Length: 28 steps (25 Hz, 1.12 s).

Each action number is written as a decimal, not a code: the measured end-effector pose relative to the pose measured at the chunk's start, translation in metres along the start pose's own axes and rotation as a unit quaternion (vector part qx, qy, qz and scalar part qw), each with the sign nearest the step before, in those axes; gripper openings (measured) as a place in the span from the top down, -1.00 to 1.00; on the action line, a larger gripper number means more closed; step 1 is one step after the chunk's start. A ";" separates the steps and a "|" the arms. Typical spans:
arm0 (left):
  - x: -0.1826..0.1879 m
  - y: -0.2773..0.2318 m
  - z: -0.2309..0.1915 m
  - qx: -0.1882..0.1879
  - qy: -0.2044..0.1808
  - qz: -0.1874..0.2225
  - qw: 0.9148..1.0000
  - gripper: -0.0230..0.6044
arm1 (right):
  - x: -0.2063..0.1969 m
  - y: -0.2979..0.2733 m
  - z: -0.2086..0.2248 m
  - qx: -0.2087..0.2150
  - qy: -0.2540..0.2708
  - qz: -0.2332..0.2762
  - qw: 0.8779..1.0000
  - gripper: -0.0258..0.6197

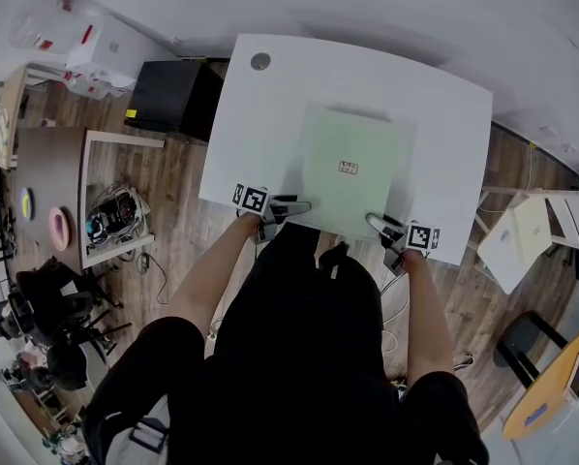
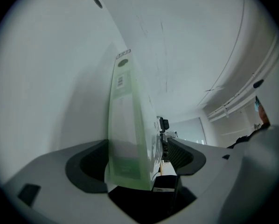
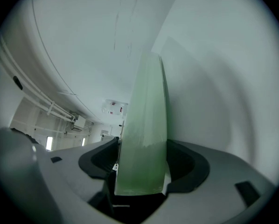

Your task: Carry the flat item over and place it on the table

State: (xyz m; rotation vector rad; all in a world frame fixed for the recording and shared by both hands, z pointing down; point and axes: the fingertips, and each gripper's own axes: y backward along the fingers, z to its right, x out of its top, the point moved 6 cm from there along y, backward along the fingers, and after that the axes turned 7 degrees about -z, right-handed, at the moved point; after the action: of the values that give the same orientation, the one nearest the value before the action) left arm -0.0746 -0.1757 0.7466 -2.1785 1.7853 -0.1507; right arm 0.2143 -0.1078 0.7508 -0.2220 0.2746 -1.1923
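Two claws held one item. The left claw (image 1: 293, 206) (image 2: 139, 158) was closed on the near left edge of the pale green flat package (image 1: 352, 143) (image 2: 125, 125), which stood edge-on between its jaws in the left gripper view. The right claw (image 1: 376, 223) (image 3: 142, 166) was closed on the near right edge of the same package (image 3: 146, 125), one jaw on either face.

The package lay level over the white tabletop (image 1: 435, 114) (image 2: 51, 78) (image 3: 223, 78), toward the near edge. A small dark label (image 1: 348, 169) sat at its centre. Whether it rested on the surface or hung just above could not be told.

The tabletop had a round grommet hole (image 1: 260, 61) near its far left corner. A black box (image 1: 168, 95) stood on the wooden floor (image 1: 178, 231), just beside the tabletop's left side.
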 end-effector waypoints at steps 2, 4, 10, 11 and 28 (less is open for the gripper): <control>0.000 -0.001 0.000 0.006 -0.002 -0.004 1.000 -0.30 | -0.001 0.001 0.000 -0.020 0.016 -0.010 1.000 -0.04; 0.000 -0.002 -0.001 0.013 -0.005 -0.007 1.000 -0.30 | -0.001 0.004 0.001 -0.037 0.029 -0.016 0.999 -0.04; 0.001 0.002 -0.002 0.022 -0.011 0.009 1.000 -0.30 | -0.006 0.015 0.002 -0.071 0.040 -0.007 0.997 -0.04; 0.000 0.003 -0.002 0.023 -0.012 0.010 1.000 -0.30 | -0.007 0.015 0.002 -0.073 0.040 -0.005 0.996 -0.04; -0.017 -0.012 0.015 0.035 -0.016 0.075 0.996 -0.30 | -0.018 0.025 -0.002 -0.171 0.096 -0.052 0.979 -0.05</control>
State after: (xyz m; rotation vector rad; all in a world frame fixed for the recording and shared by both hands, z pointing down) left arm -0.0628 -0.1544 0.7379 -1.9791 1.8881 -0.1416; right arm 0.2301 -0.0823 0.7430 -0.4247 0.6456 -1.2676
